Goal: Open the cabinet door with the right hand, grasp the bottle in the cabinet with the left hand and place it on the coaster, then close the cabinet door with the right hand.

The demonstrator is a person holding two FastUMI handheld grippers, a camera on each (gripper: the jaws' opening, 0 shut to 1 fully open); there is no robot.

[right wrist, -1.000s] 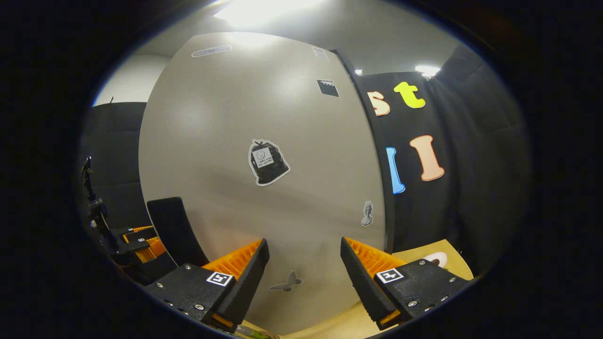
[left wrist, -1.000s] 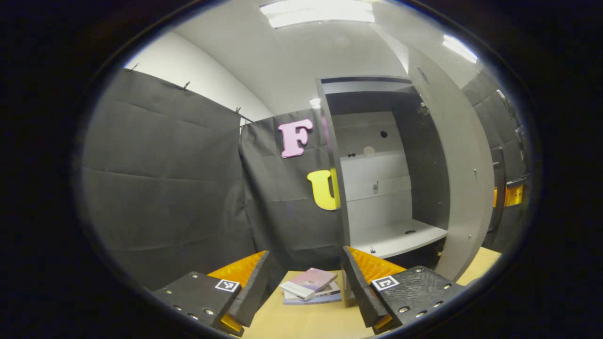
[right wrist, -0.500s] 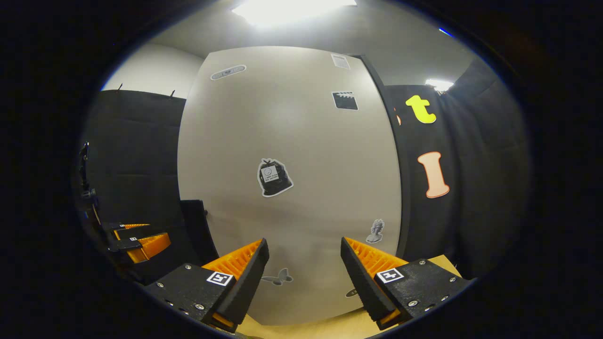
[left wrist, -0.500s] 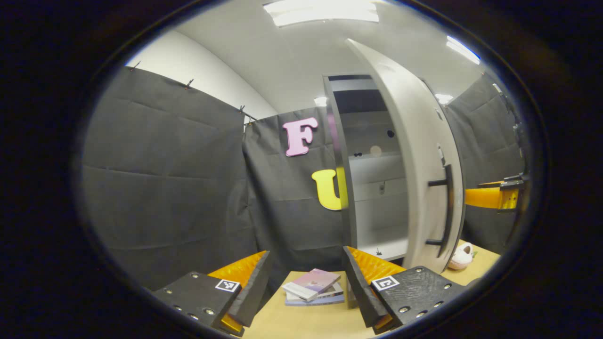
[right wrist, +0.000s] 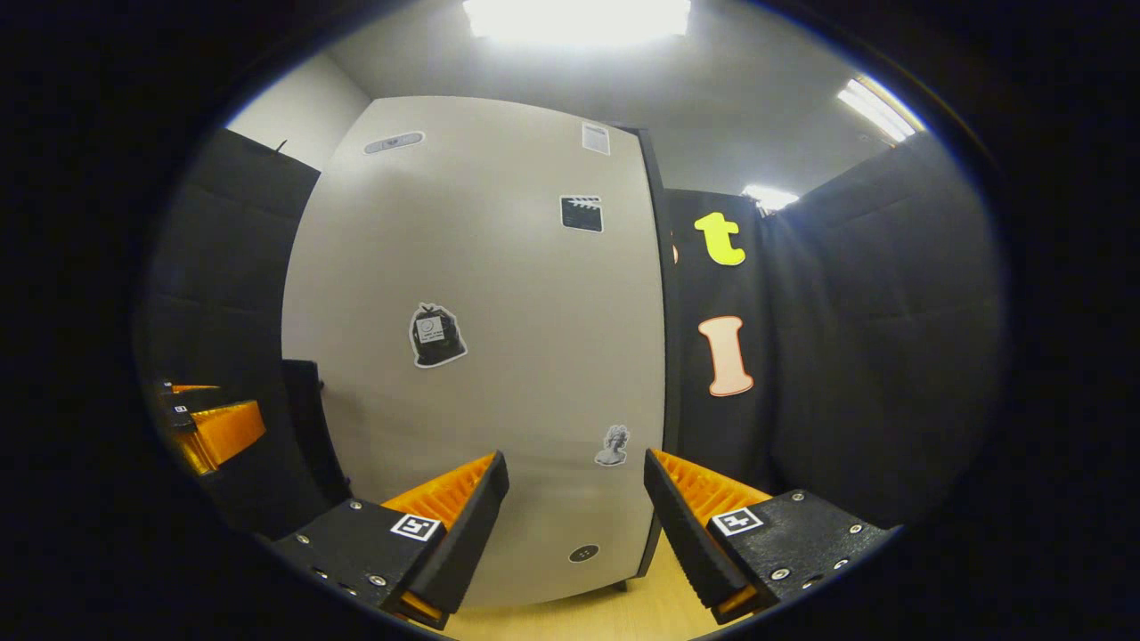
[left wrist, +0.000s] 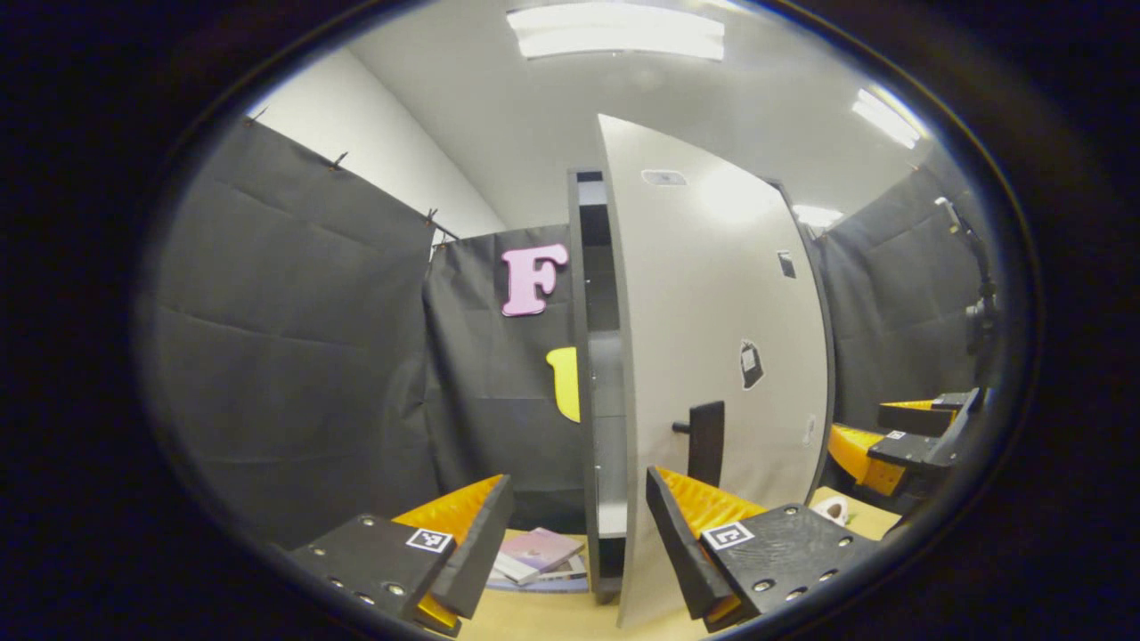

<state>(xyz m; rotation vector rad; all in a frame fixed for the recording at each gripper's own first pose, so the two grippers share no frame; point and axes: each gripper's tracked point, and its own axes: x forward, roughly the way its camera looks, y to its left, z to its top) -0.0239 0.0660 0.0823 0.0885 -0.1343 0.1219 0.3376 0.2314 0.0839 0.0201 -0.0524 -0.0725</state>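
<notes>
Door: the tall grey cabinet door (left wrist: 712,356) with its black handle (left wrist: 708,441) has swung nearly shut in a second, a narrow gap left at its left edge. Both my left gripper (left wrist: 579,543) and right gripper (right wrist: 574,525) have jaws wide apart, empty. Where the bottle stands I cannot tell, so I judge only the final push remains.

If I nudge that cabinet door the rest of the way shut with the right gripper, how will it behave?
Probably stiff: the cabinet door is a flat, rigid-looking panel. It likely swings easily, since it stands ajar with a narrow gap and nothing holding it. The right gripper is open and empty, so a push on the smooth face may slide.
</notes>
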